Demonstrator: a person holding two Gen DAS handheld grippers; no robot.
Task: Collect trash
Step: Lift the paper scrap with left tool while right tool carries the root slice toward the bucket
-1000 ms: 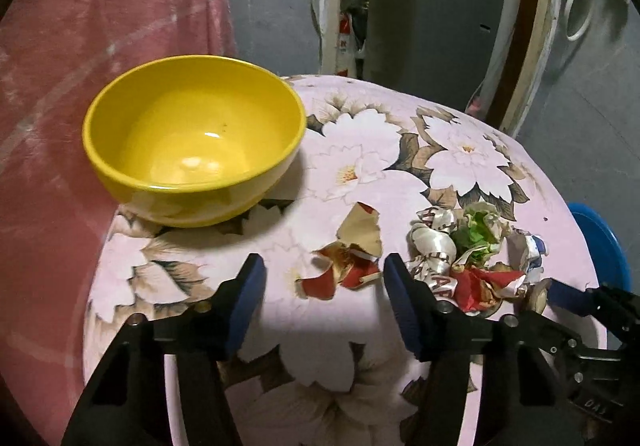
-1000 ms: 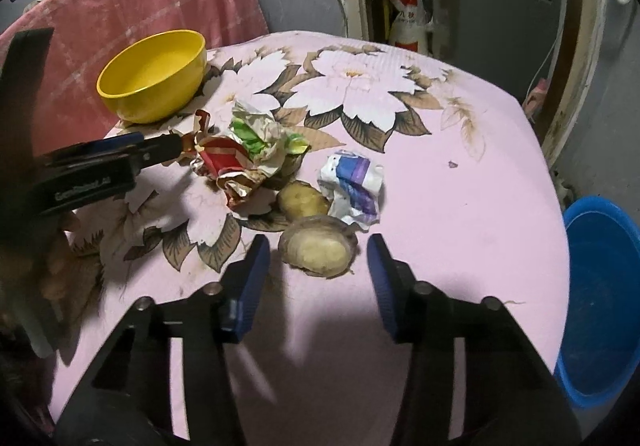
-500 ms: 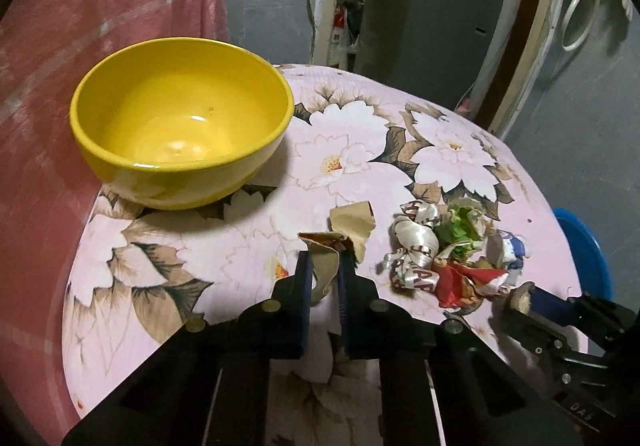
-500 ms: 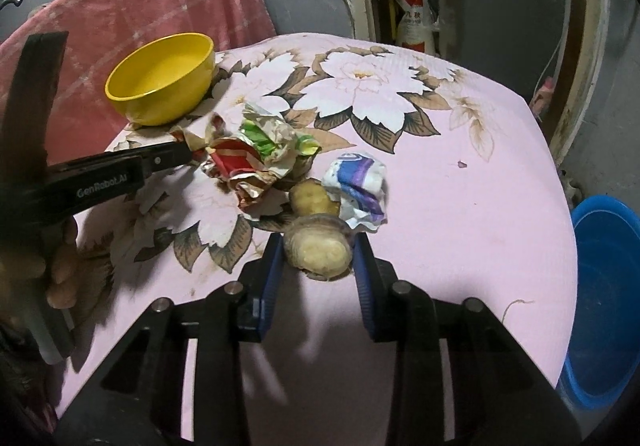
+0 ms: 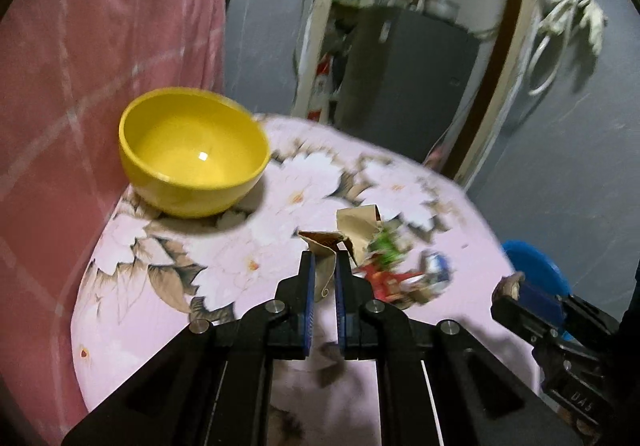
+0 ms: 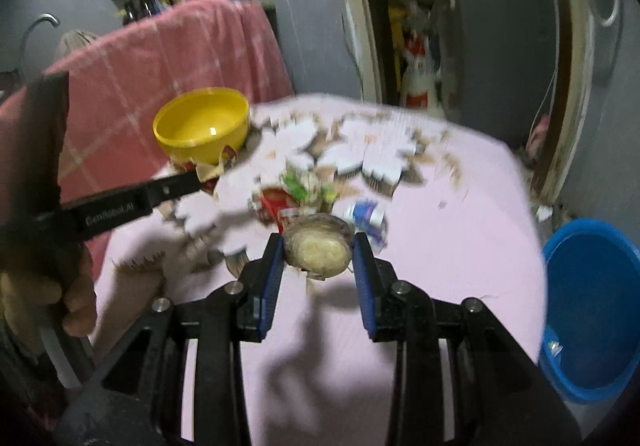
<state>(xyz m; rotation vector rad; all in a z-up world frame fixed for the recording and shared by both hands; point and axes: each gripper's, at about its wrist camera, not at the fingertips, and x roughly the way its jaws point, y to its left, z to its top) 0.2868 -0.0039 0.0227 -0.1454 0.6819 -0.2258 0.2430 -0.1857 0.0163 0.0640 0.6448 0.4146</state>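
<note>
Bottom centre of each view: left tongs (image 5: pixel 323 270) pinching brown paper scrap (image 5: pixel 325 250), right tongs (image 6: pixel 318 251) clamped on potato-like lump (image 6: pixel 319 249); remaining wrappers (image 6: pixel 298 194) mid-frame on worktop (image 6: pixel 440 238), blue bucket (image 6: pixel 592 310) lower right.

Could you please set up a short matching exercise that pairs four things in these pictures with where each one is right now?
Things:
1. brown paper scrap
2. potato piece
3. yellow bowl
4. blue bucket

Places:
A. on the floor beside the table
B. between the right tongs
C. on the flowered cloth, near the pink towel
D. between the left tongs

Pairs: 1-D, 2-B, 3-C, 4-A
</note>
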